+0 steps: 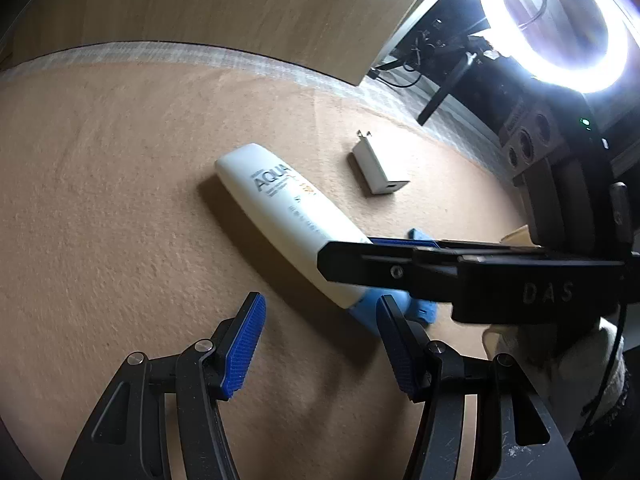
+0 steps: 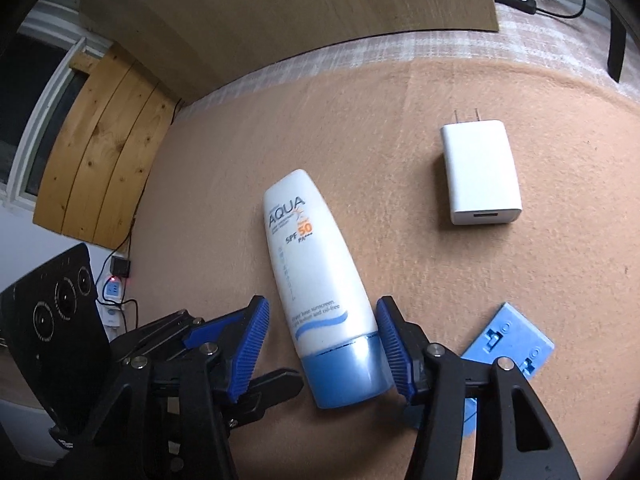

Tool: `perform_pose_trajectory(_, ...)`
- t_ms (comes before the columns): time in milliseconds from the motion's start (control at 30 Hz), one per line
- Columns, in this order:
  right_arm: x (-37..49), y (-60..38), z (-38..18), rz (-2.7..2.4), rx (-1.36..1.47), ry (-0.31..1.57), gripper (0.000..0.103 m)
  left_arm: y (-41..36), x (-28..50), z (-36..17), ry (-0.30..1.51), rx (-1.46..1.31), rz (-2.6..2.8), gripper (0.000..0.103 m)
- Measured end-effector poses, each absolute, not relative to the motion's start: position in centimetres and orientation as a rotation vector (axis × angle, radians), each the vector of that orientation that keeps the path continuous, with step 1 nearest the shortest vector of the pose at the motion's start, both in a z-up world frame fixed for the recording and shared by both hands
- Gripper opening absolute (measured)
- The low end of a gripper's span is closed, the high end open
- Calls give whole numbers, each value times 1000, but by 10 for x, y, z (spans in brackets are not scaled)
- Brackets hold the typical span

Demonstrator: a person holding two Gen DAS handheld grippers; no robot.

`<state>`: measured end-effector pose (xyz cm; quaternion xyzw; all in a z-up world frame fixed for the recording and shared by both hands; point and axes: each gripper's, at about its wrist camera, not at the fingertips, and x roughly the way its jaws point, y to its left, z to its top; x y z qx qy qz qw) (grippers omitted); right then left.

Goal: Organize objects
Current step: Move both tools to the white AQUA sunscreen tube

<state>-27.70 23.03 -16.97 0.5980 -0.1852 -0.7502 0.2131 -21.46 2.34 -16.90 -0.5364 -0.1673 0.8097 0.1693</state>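
Felt (image 2: 460, 300) in tan covered the table, and a white sunscreen tube (image 2: 316, 264) was laid flat on it, its blue cap (image 2: 346, 372) flanked by the spread jaws of the right gripper (image 2: 322, 350), whose right pad seemed to touch it. The left gripper (image 1: 320, 344) was held open just beside. A white charger (image 2: 480, 176) lay apart, a blue plate (image 2: 516, 344) nearer.

Black plastic left gripper (image 1: 320, 344) with ribbed blue pads (image 1: 245, 346), silver screws, right gripper (image 2: 322, 350) alike, "DAS" embossed, white knit glove (image 1: 576, 364)
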Motion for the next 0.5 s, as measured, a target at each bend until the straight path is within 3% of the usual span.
perform_pose_trajectory(333, -286, 218, -169, -2124, 1645, -455, 52, 20, -233, -168, -468, -1502, 2304, 61)
perform_pose_trajectory(500, -284, 217, -167, -2129, 1648, -470, 40, 22, -236, -167, -463, -1491, 2297, 58)
